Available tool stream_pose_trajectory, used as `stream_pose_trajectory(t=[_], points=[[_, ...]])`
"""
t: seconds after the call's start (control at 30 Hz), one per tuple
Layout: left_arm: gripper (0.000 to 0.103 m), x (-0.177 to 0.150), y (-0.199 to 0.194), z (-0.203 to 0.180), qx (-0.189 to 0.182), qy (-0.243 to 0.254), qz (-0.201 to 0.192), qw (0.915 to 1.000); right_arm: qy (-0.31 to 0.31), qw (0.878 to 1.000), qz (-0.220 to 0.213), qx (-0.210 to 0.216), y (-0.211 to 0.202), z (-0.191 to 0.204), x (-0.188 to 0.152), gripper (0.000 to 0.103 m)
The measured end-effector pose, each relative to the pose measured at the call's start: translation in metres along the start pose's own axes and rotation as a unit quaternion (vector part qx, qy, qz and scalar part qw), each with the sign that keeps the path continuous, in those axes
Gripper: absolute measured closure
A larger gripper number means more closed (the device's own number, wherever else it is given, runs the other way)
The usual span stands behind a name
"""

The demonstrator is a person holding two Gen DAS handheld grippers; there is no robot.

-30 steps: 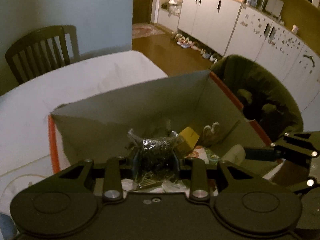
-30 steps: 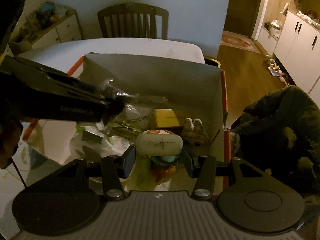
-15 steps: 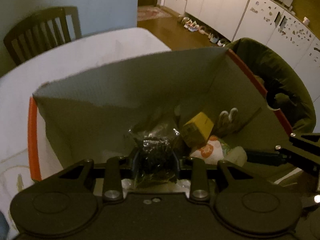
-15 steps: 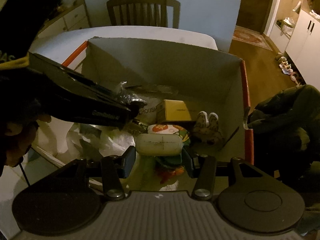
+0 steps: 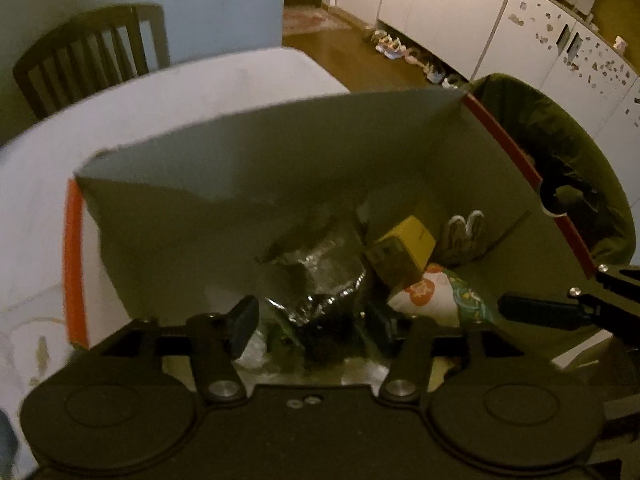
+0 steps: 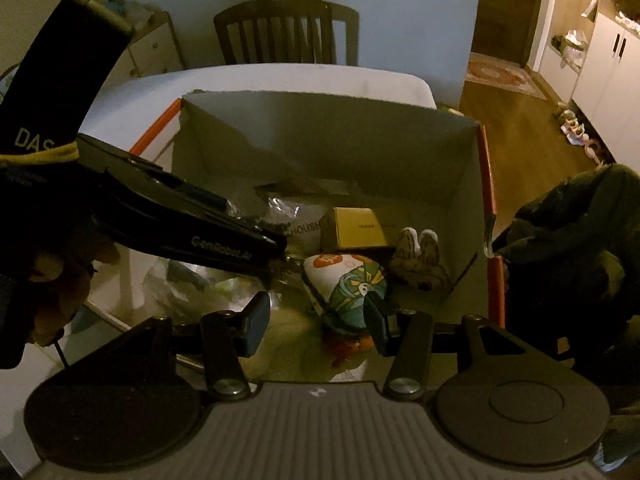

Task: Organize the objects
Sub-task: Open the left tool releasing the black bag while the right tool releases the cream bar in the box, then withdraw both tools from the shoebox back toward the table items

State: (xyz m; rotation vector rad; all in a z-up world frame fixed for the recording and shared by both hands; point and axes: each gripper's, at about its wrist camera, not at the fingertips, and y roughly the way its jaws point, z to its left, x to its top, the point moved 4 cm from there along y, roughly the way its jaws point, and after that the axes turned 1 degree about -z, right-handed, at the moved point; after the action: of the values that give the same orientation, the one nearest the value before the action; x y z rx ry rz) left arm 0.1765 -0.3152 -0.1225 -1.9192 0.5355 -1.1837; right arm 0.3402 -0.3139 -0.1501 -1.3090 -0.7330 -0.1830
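The left gripper [image 5: 310, 320] has its two dark fingers spread wide apart with nothing pinched between them. In the gap and just beyond the fingertips lies a crinkled clear plastic bag of dark contents [image 5: 320, 276], resting on the floor of a large grey cardboard box with orange-edged flaps [image 5: 240, 168]. Beyond the right fingertip sits a small yellow cardboard carton [image 5: 404, 246], and past that a pair of small pale slippers [image 5: 464, 236] lies against the box's far right corner. Just right of the fingers is a white printed pouch with an orange and teal pattern [image 5: 436, 292].

The right gripper [image 6: 316, 320] also stands with its fingers well apart and holds nothing. The printed pouch lies just ahead of its right finger, partly in the gap; whether the finger touches it cannot be told. Further ahead are the yellow carton and the slippers. To the left of these fingers the left gripper's black body crosses the view, held by a person's hand [image 6: 52, 292].

Outside the box, a white table [image 6: 280, 84] carries it, with a dark wooden chair [image 6: 286, 32] behind and a dark green garment [image 6: 568, 248] to the right.
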Motion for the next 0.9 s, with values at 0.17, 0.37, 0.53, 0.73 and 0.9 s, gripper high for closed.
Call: stream_pose_trajectory(t=[0.17,0.37,0.53,0.73,0.9], points=[[0.037,-0.001,-0.02,0.004,-0.016,0.0,-0.025,0.9996,-0.007,1.0,-0.014,0.001,-0.012,0.007,0.001,0.048],[0.031,-0.006,-0.05,0.018,-0.025,-0.013,-0.056,0.998,-0.008,1.0,-0.029,0.005,-0.03,0.017,0.005,0.047],[0.029,-0.012,-0.076,0.028,-0.032,-0.012,-0.082,0.996,-0.007,0.999,-0.042,0.006,-0.045,0.029,0.007,0.047],[0.027,-0.025,-0.11,0.039,-0.046,-0.004,-0.112,0.9927,-0.013,0.998,-0.057,0.012,-0.062,0.053,0.009,0.045],[0.026,-0.038,-0.136,0.058,-0.054,-0.005,-0.131,0.99,-0.011,0.998,-0.067,0.017,-0.07,0.075,0.012,0.04]])
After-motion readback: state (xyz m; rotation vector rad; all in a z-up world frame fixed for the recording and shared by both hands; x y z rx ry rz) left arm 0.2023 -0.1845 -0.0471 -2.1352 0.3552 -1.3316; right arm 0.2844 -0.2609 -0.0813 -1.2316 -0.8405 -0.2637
